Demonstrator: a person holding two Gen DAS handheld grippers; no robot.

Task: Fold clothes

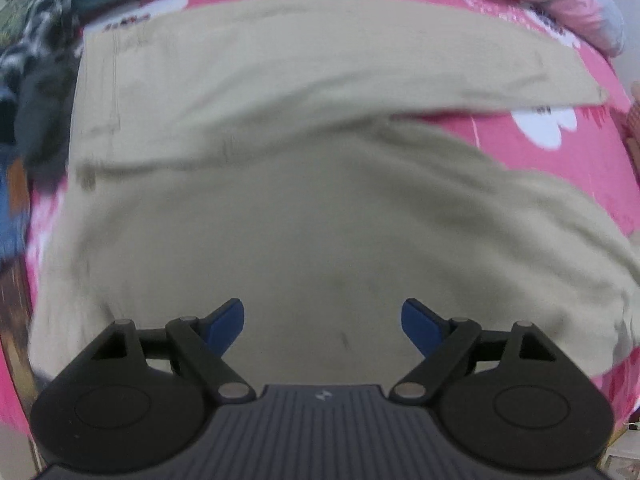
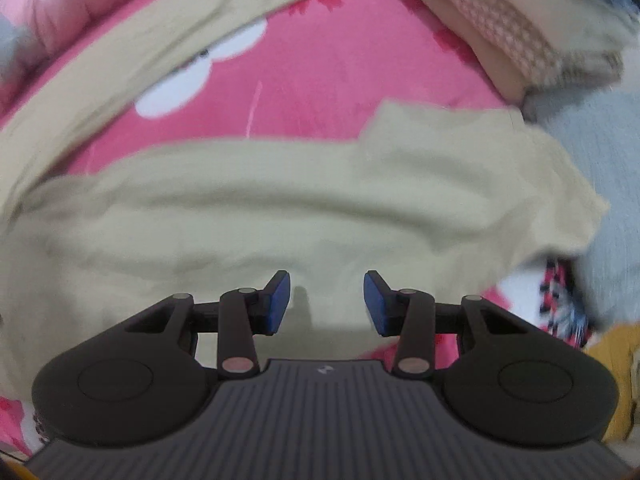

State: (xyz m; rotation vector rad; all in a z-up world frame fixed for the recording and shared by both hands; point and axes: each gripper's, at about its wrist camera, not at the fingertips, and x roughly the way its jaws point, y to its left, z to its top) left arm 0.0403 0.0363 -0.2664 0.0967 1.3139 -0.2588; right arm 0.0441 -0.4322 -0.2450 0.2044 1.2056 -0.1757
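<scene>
Khaki trousers (image 1: 280, 208) are lying spread on the pink bedsheet (image 1: 560, 152), legs apart, apparently unfolded. Left gripper (image 1: 323, 322) is hovering wide, empty; right gripper (image 2: 326, 300) is hovering narrower, holding nothing.

Beneath me lie the beige trousers (image 1: 280, 208), spread flat on the pink bed sheet (image 1: 560, 148) with the waist end toward the sheet's left edge. One leg (image 1: 320, 60) stretches straight across; the nearer leg (image 2: 280, 208) is rumpled, its hem end (image 2: 440, 136) seemingly turned back on itself, though blur makes that uncertain.
</scene>
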